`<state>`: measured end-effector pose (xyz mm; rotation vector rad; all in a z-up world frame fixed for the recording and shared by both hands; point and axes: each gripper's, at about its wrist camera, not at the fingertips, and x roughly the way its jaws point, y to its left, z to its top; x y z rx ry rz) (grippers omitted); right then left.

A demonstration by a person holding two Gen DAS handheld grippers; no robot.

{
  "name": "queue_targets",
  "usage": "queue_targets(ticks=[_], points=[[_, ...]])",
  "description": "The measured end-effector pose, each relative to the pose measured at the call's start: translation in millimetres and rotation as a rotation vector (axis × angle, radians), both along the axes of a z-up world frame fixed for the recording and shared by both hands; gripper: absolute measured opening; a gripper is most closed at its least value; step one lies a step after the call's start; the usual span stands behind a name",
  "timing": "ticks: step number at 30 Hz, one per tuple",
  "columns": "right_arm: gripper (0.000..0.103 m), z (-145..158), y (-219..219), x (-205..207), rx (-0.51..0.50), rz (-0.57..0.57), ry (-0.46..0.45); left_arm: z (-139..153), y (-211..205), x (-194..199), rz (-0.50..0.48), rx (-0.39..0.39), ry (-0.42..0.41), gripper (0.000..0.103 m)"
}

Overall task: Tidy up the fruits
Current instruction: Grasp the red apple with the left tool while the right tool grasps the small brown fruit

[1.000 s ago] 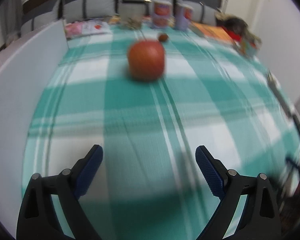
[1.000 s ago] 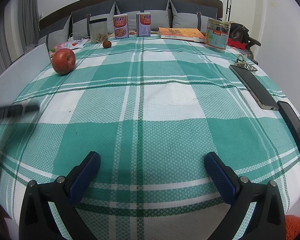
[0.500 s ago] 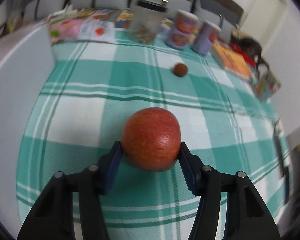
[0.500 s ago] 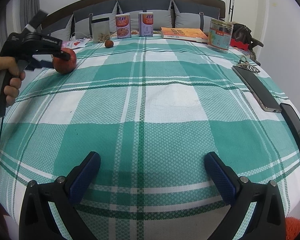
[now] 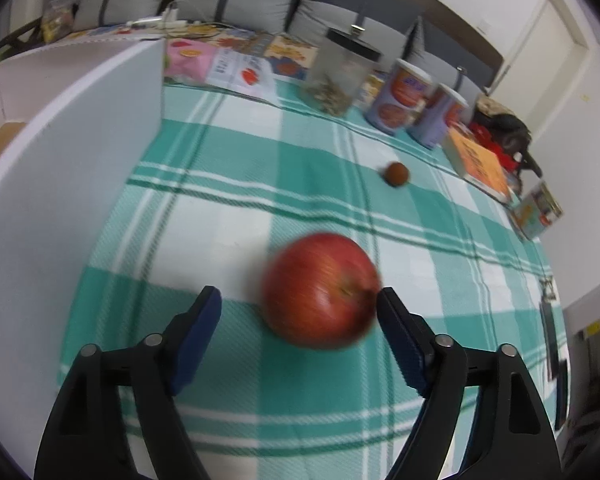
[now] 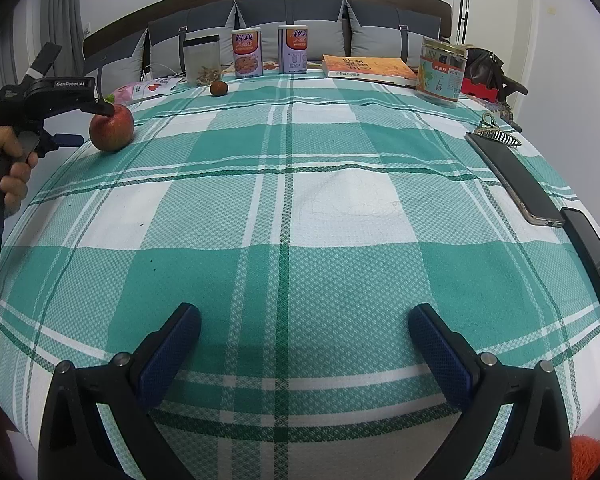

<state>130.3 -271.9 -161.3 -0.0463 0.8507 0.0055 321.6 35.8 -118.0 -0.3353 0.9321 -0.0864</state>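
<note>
A red apple (image 5: 320, 290) rests on the green checked cloth, blurred by motion. My left gripper (image 5: 300, 320) is open around it; the apple touches the right finger and a gap shows at the left finger. The right wrist view shows the apple (image 6: 112, 128) at the far left with the left gripper (image 6: 96, 120) on it. A small brown fruit (image 5: 396, 174) lies farther back; it also shows in the right wrist view (image 6: 219, 88). My right gripper (image 6: 304, 344) is open and empty, low over the cloth near the front edge.
A white box wall (image 5: 60, 152) stands to the left of the apple. A jar (image 5: 342, 76), two cans (image 5: 400, 98), a book (image 5: 480, 164) and packets line the back. Two phones (image 6: 516, 178) and a hair clip (image 6: 496, 134) lie at the right.
The left jaws were tight on the apple half a second ago; now they stand wider, and the apple sits off-centre against the right finger, blurred. The right gripper has not moved.
</note>
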Motion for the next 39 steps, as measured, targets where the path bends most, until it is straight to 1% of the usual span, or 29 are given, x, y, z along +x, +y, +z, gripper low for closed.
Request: queue_targets(ticks=[2, 4, 5, 6, 7, 8, 9, 10, 12, 13, 14, 15, 17, 18, 20, 23, 25, 26, 27, 28, 29, 30, 31, 33, 35, 39], points=[[0.103, 0.0, 0.3, 0.0, 0.0, 0.0, -0.001, -5.1, -7.7, -10.9, -0.036, 0.022, -0.009, 0.088], [0.103, 0.5, 0.2, 0.3, 0.0, 0.0, 0.0, -17.3, -15.9, -19.8, -0.076, 0.085, 0.006, 0.088], [0.103, 0.4, 0.2, 0.5, 0.001, 0.0, 0.003, -25.3, -18.5, -22.4, -0.087, 0.122, 0.023, 0.087], [0.103, 0.9, 0.0, 0.9, 0.002, -0.001, 0.009, -28.0, -22.5, -28.4, -0.107, 0.168, -0.009, 0.088], [0.103, 2.4, 0.1, 3.4, 0.001, 0.005, 0.037, -27.8, -26.9, -33.7, -0.118, 0.218, -0.032, 0.09], [0.103, 4.2, 0.1, 6.4, 0.002, 0.009, 0.066, -30.1, -30.6, -35.3, -0.12, 0.269, -0.023, 0.09], [0.103, 6.4, -0.8, 10.8, 0.01, 0.009, 0.099, -29.8, -35.0, -36.4, -0.128, 0.303, -0.025, 0.09], [0.103, 9.4, -2.3, 16.2, 0.028, 0.007, 0.116, -28.7, -37.0, -36.3, -0.126, 0.314, -0.023, 0.091], [0.103, 16.6, -4.5, 28.5, 0.072, 0.011, 0.098, -27.3, -36.8, -35.5, -0.119, 0.316, -0.022, 0.092], [0.103, 23.0, -3.0, 46.8, 0.088, 0.025, 0.077, -26.6, -36.4, -35.9, -0.118, 0.315, -0.023, 0.092], [0.103, 25.3, 0.1, 58.8, 0.089, 0.038, 0.073, -27.5, -35.1, -36.0, -0.117, 0.313, -0.023, 0.092], [0.103, 28.4, 5.4, 81.4, 0.088, 0.062, 0.078, -26.5, -34.7, -36.1, -0.117, 0.311, -0.024, 0.092], [0.103, 34.0, 22.9, 145.5, 0.106, 0.135, 0.073, -26.6, -35.1, -35.3, -0.116, 0.309, -0.024, 0.093], [0.103, 34.4, 30.6, 165.6, 0.11, 0.159, 0.072, -27.4, -35.2, -36.0, -0.116, 0.31, -0.024, 0.093], [0.101, 33.0, 52.8, 231.4, 0.096, 0.209, 0.076, -27.8, -35.2, -36.6, -0.116, 0.312, -0.023, 0.093], [0.097, 28.8, 85.8, 314.2, 0.094, 0.247, 0.093, -33.2, -34.3, -34.8, -0.115, 0.315, -0.022, 0.094], [0.096, 26.1, 101.6, 350.9, 0.113, 0.244, 0.096, -33.7, -34.7, -33.9, -0.114, 0.318, -0.021, 0.094], [0.092, 23.7, 110.5, 369.1, 0.133, 0.245, 0.101, -33.9, -34.3, -33.8, -0.113, 0.318, -0.021, 0.094], [0.087, 21.9, 115.5, 378.7, 0.141, 0.245, 0.105, -34.0, -34.1, -33.7, -0.113, 0.319, -0.021, 0.094], [0.071, 17.2, 124.4, 391.5, 0.147, 0.25, 0.116, -33.9, -33.9, -33.8, -0.113, 0.318, -0.021, 0.094], [0.047, 13.0, 130.0, 396.9, 0.146, 0.259, 0.128, -33.8, -33.6, -33.6, -0.112, 0.319, -0.021, 0.094], [0.044, 7.0, 136.6, 403.4, 0.134, 0.266, 0.149, -33.9, -33.2, -33.4, -0.112, 0.319, -0.021, 0.094], [0.03, 7.2, 141.5, 404.2, 0.095, 0.263, 0.128, -33.9, -32.7, -33.2, -0.112, 0.318, -0.021, 0.094], [0.03, 8.3, 140.8, 402.0, 0.127, 0.274, 0.132, -33.9, -32.5, -33.3, -0.111, 0.318, -0.022, 0.094], [0.03, 15.0, 130.8, 385.1, 0.163, 0.27, 0.129, -33.7, -32.3, -33.7, -0.112, 0.318, -0.022, 0.094], [0.03, 30.5, 104.1, 328.7, 0.202, 0.326, 0.158, -33.5, -32.3, -33.5, -0.112, 0.318, -0.022, 0.094]])
